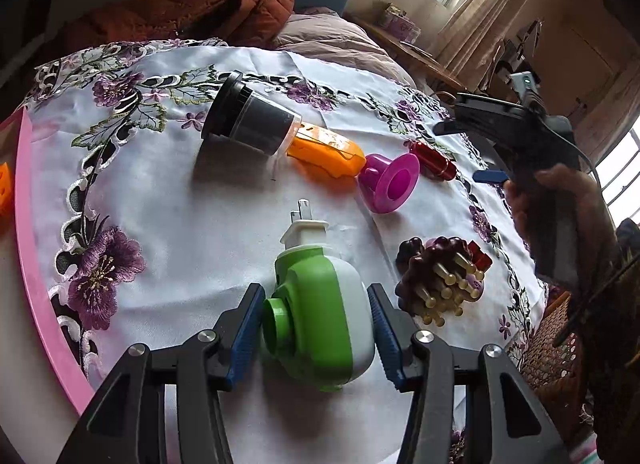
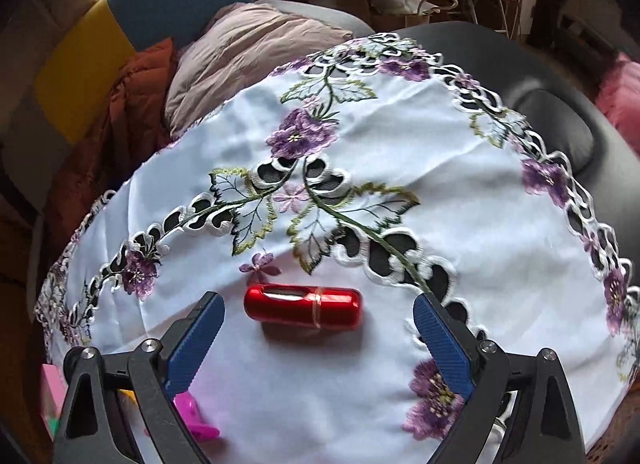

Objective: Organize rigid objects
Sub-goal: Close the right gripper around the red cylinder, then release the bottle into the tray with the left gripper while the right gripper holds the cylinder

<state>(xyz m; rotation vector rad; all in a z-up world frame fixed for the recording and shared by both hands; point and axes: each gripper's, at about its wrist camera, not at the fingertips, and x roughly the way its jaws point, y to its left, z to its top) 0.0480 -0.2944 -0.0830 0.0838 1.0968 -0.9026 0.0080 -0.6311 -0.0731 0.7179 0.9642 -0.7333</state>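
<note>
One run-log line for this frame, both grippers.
left gripper: jaws shut on green-white plug-in device | right gripper: jaws open over red capsule, no contact | cloth: other items loose

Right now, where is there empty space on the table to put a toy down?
The widest bare cloth lies between the black jar, the pink rim and the green plug-in gadget. It is crowded on the right, around the orange case, purple cup, red tube and spiky brush.

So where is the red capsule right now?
In the right wrist view the red capsule lies on the tablecloth between the right gripper's open jaws, untouched, the pink funnel lower left.
</note>
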